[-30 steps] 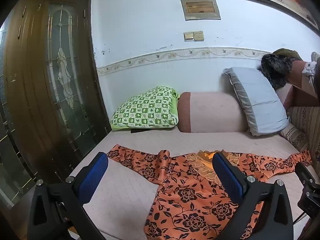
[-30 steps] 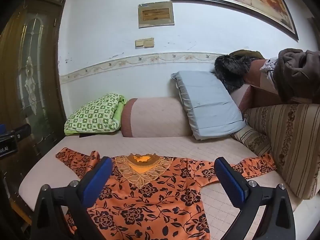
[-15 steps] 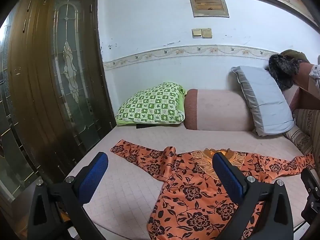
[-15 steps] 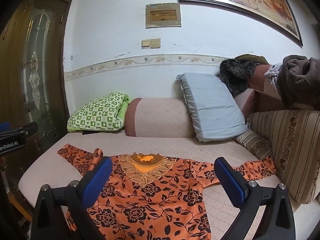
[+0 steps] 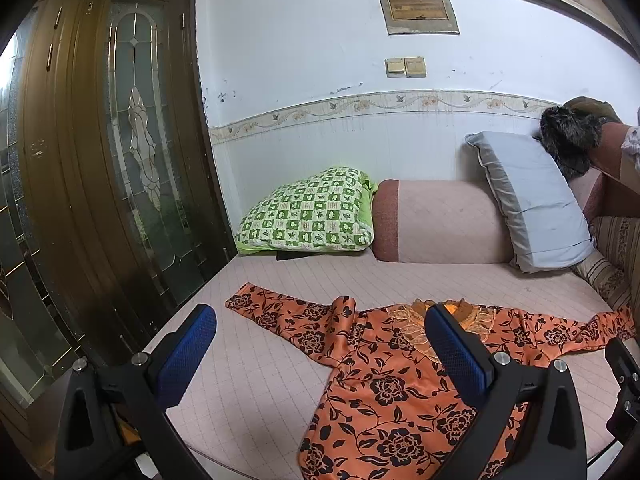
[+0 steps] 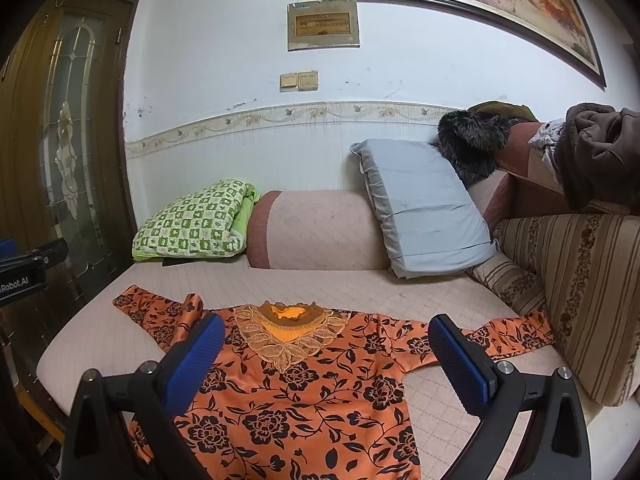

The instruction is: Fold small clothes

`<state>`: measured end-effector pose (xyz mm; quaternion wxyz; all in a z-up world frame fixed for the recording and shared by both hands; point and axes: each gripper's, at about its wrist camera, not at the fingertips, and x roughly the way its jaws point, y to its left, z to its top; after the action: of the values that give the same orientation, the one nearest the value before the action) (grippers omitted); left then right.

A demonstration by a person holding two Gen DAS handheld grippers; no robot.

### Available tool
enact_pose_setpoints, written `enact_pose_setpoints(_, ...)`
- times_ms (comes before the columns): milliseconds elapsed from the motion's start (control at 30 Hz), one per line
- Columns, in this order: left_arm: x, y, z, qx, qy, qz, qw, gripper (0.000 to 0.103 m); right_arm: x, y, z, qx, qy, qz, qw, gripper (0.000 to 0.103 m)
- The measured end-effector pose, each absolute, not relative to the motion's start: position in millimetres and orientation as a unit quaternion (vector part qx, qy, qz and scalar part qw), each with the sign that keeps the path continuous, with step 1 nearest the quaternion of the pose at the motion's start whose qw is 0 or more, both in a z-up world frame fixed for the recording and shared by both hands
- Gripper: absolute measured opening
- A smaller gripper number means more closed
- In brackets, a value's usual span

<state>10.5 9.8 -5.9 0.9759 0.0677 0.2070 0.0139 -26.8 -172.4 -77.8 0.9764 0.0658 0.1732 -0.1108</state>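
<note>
An orange long-sleeved blouse with black flowers [image 5: 384, 384] [image 6: 304, 396] lies spread face up on the pink quilted daybed, lace collar [image 6: 290, 330] toward the wall. Its left sleeve [image 5: 280, 312] has a small fold near the shoulder; its right sleeve [image 6: 516, 332] reaches the striped cushion. My left gripper [image 5: 320, 332] hovers open above the blouse's left side, holding nothing. My right gripper [image 6: 326, 338] hovers open over the chest, also with nothing between its blue pads.
Against the wall stand a green checked pillow [image 5: 312, 216], a pink bolster [image 5: 440, 220] and a grey pillow [image 6: 420, 204]. A striped sofa arm [image 6: 580, 292] with coats piled on it borders the right. A dark glass-panelled door [image 5: 100, 168] stands on the left.
Both grippers have drawn back and up a little from the blouse, the left one also turning left so more of the door shows. The blouse has not moved.
</note>
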Motion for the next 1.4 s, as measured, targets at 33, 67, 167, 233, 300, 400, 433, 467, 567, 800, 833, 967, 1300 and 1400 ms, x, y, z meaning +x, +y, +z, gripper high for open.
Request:
enact_pose_setpoints(33,11.7,8.8,-5.8,0.068,0.208,0.014,0.976,0.103,-26.3,-172.0,-78.3,0.065,0.174,-0.11,0.976,0.103)
enact_pose_setpoints(67,12.9,8.1,-5.5,0.069,0.209,0.014,0.975,0.103,-25.2,-171.4,-78.5,0.064,0.175,-0.11,0.976,0.103)
enact_pose_setpoints(167,15.7,7.5,-5.7,0.069,0.212,0.015,0.975,0.103,-22.1,-170.8,-80.2,0.062,0.179,-0.109,0.976,0.103)
enact_pose_setpoints(233,17.3,8.6,-7.4,0.069,0.213,0.014,0.975,0.103,-20.2,-169.3,-81.9,0.061,0.181,-0.107,0.976,0.103)
enact_pose_setpoints(300,19.2,7.3,-9.1,0.07,0.214,0.015,0.974,0.103,-18.2,-168.8,-82.6,0.059,0.182,-0.107,0.976,0.103)
enact_pose_setpoints(400,22.2,5.9,-11.4,0.071,0.216,0.015,0.974,0.103,-15.3,-168.3,-84.8,0.056,0.184,-0.107,0.976,0.103)
enact_pose_setpoints(433,23.3,5.5,-12.7,0.072,0.216,0.016,0.974,0.103,-13.9,-168.6,-86.1,0.056,0.185,-0.107,0.975,0.103)
enact_pose_setpoints(467,24.5,4.5,-13.6,0.072,0.218,0.016,0.973,0.103,-12.4,-169.4,-87.3,0.057,0.188,-0.106,0.975,0.103)
enact_pose_setpoints(567,28.7,3.1,-15.5,0.074,0.22,0.016,0.973,0.103,-8.1,-172.2,-90.9,0.059,0.192,-0.105,0.974,0.103)
enact_pose_setpoints(800,40.0,-6.1,-23.2,0.083,0.229,0.013,0.97,0.103,0.7,-179.2,-100.9,0.069,0.201,-0.106,0.971,0.103)
enact_pose_setpoints(833,41.8,-7.7,-24.6,0.084,0.23,0.013,0.969,0.103,2.2,-180.4,-102.3,0.07,0.202,-0.107,0.971,0.103)
enact_pose_setpoints(967,49.4,-15.2,-30.8,0.09,0.237,0.011,0.967,0.103,9.2,-186.1,-110.1,0.075,0.21,-0.11,0.969,0.103)
enact_pose_setpoints(1300,78.0,-47.6,-56.1,0.116,0.26,0.0,0.959,0.103,28.9,-217.4,-137.2,0.099,0.232,-0.123,0.96,0.103)
enact_pose_setpoints(1400,95.0,-62.4,-67.9,0.114,0.28,-0.02,0.953,0.103,36.5,-233.6,-148.3,0.105,0.241,-0.133,0.956,0.103)
